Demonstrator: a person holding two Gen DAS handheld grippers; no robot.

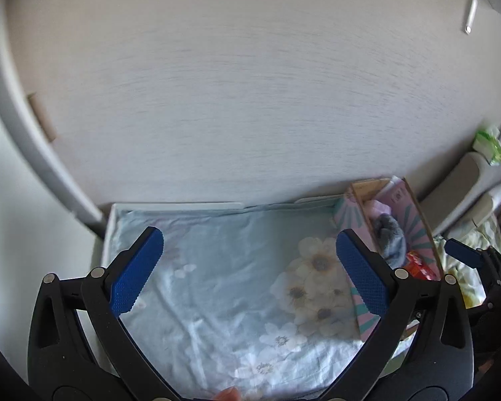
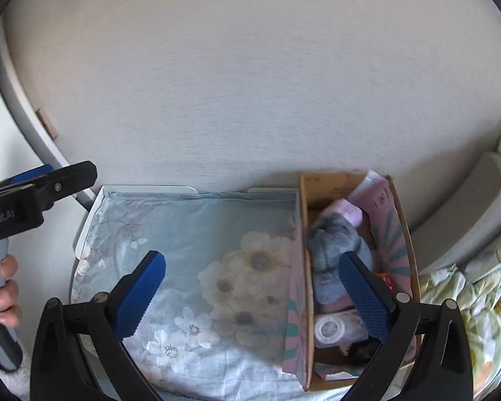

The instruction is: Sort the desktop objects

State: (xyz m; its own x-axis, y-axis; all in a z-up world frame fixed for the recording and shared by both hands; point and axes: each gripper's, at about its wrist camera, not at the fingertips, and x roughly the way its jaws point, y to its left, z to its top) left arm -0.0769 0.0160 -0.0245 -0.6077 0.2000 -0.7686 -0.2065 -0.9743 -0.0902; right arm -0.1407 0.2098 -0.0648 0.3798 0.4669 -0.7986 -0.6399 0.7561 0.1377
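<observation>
A pink cardboard box stands at the right of the desk and also shows in the left wrist view. It holds a grey fluffy item, a pink item, a clear tape roll and a red packet. My left gripper is open and empty above the floral blue cloth. My right gripper is open and empty, its right finger over the box. The left gripper also shows at the left of the right wrist view.
A white tray under the cloth sits against a pale wall. A grey chair and patterned bedding lie to the right. A green-white pack is at the far right. A small orange thing shows at the bottom edge.
</observation>
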